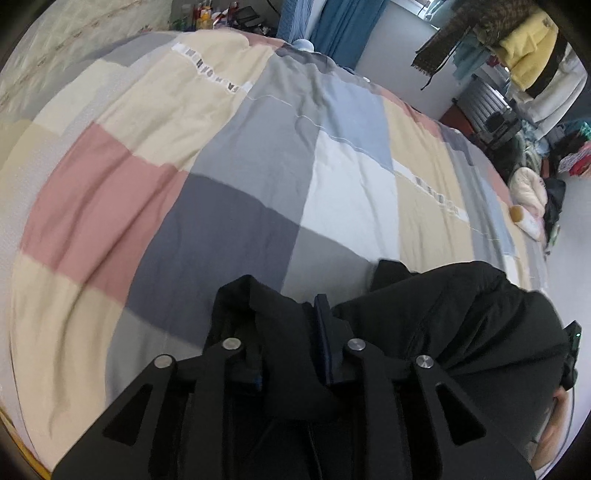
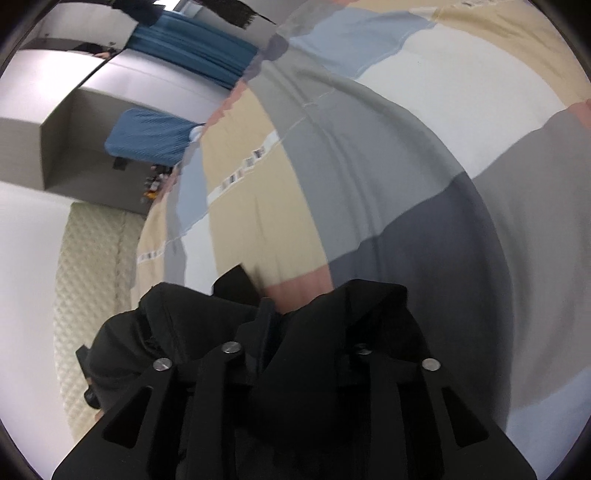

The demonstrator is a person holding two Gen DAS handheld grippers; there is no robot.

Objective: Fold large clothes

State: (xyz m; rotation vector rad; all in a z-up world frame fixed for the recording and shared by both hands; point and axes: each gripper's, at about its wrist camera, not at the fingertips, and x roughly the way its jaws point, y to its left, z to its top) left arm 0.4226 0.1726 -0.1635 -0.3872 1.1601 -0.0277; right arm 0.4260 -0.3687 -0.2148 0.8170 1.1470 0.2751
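we hold the black garment (image 1: pixel 443 332) at the quilt's (image 1: pixel 221 184) 6 o'clock edge, left gripper (image 1: pixel 288 332) and right gripper (image 2: pixel 295 332) each buried in cloth; pinching or slack, we cannot tell. two hems paired, likely for folding.

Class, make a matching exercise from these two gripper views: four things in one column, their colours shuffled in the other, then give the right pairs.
Things:
1. garment bunched at both grippers
2. curtain by the far wall
3. jacket hanging on the rack
4. quilt patch at the left of the left wrist view

Colours:
A. yellow
B. pink
C. black
D. blue

Pairs: 1-C, 2-D, 3-A, 4-B
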